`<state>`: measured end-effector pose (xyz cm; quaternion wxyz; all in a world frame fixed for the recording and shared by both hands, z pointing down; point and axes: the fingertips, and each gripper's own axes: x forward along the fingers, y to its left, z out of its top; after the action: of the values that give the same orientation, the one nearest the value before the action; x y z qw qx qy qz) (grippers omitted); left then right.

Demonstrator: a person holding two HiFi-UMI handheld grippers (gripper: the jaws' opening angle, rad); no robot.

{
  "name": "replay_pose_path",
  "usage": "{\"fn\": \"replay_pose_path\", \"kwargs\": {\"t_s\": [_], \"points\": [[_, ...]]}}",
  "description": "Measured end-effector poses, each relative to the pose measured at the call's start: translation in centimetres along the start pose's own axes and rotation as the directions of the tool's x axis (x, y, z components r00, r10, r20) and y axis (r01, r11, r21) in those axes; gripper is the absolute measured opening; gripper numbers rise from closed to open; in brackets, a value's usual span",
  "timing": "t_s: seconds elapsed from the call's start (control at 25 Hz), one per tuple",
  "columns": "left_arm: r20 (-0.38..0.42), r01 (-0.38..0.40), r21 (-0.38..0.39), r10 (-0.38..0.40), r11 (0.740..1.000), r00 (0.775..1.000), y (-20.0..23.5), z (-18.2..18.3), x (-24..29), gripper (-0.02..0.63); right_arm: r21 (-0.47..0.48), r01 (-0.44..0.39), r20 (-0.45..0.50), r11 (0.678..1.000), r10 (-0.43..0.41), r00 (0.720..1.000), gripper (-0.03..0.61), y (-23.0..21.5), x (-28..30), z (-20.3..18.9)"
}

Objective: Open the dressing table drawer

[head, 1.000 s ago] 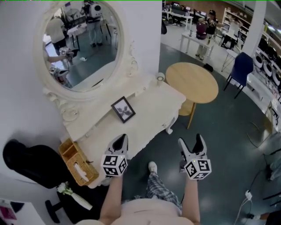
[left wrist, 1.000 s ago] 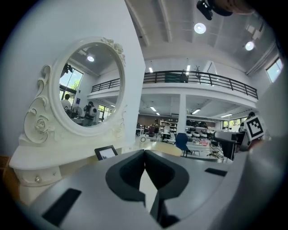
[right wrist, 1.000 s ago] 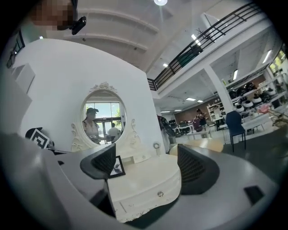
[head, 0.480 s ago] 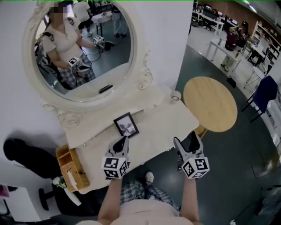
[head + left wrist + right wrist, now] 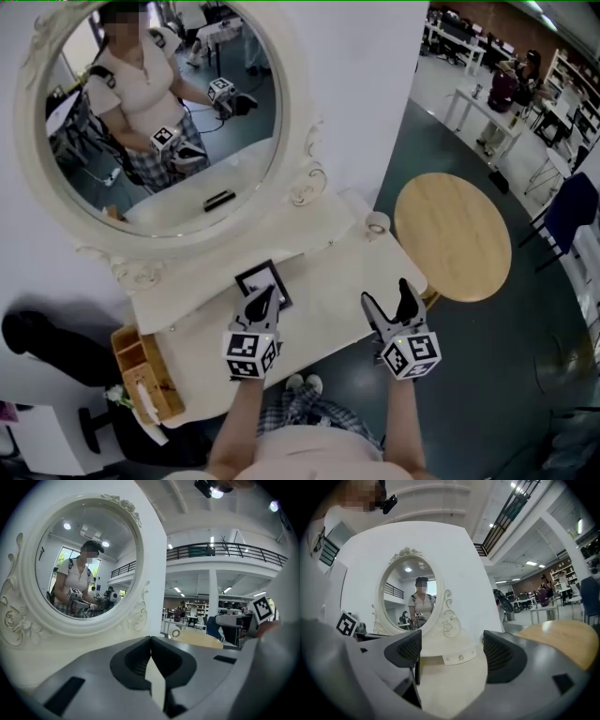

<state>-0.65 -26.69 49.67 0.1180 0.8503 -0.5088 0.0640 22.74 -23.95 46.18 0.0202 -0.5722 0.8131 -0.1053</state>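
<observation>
1. A white wall [image 5: 366,84] rises at the back; the floor [image 5: 487,375] is dark grey-blue;
2. A round wooden table [image 5: 453,236] stands to the right, a blue chair [image 5: 574,211] further right;
3. Strip lights [image 5: 180,589] glow under a railed balcony [image 5: 225,550].

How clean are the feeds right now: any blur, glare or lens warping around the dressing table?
Head view: evenly lit and sharp, no glare on the mirror, though straight lines bow. Left gripper view: strong fisheye with dark corners, left gripper soft up close, a ceiling lamp flares at top. Right gripper view: same fisheye and dark corners, right gripper blurred, dressing table clear.
</observation>
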Motion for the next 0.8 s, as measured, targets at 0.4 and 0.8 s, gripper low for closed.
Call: {"fn": "replay_pose_path", "kwargs": {"t_s": [0.4, 0.8], "points": [[-0.029, -0.045, -0.05, 0.043, 0.998, 0.999, 1.0, 0.2, 8.7, 0.028, -0.033, -0.059, -0.136, 0.998, 0.055, 0.989, 0.359, -1.6, 10.2, -3.4], [-0.071, -0.085, -0.17, 0.074, 0.982, 0.995, 0.6, -3.8, 15.6, 0.028, -0.066, -0.107, -0.317, 0.992, 0.08, 0.945, 0.269, -4.0, 18.9, -10.9]]}}
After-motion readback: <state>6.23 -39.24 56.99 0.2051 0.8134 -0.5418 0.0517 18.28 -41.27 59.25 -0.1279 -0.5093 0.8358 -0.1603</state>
